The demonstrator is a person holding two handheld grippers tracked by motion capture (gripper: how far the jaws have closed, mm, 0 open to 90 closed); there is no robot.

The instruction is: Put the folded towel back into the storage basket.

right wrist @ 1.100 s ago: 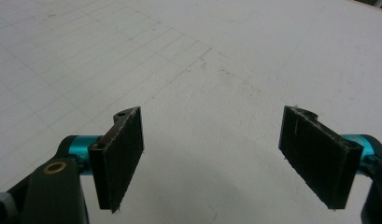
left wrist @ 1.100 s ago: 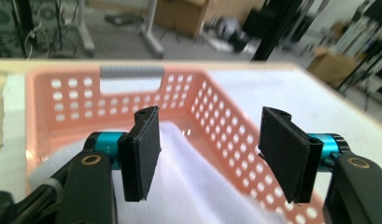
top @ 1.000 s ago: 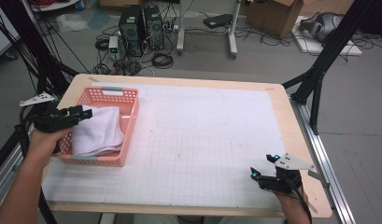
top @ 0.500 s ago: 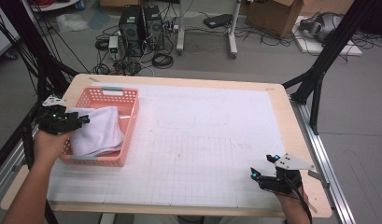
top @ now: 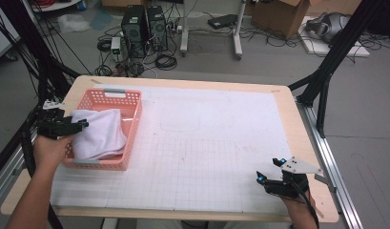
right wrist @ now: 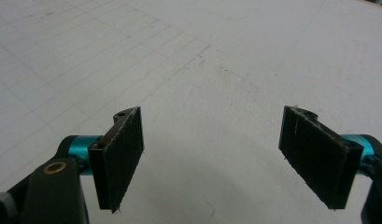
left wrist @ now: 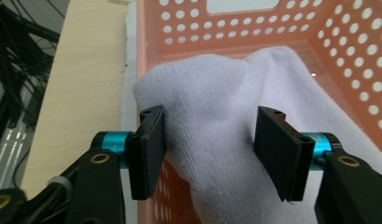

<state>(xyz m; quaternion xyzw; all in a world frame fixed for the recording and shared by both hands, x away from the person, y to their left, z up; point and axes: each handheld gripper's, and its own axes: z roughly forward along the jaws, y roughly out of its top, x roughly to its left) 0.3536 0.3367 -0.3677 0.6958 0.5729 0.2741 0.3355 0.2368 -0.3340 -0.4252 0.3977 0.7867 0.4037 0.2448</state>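
Gripping the soft, light towel [left wrist: 216,116] (near-left fold, in the basket [left wrist: 347,51]): my left gripper [left wrist: 209,140] clamps it; right gripper [right wrist: 226,154] gapes.

Basket [top: 130,129] wall and towel [top: 99,133] hem the left tool [top: 77,125]; mat [top: 207,143] open.

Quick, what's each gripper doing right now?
Left gripper: jaws have just been closing around a fold of the towel; both pads press on it.
Right gripper: open, nothing between the jaws, over the mat.
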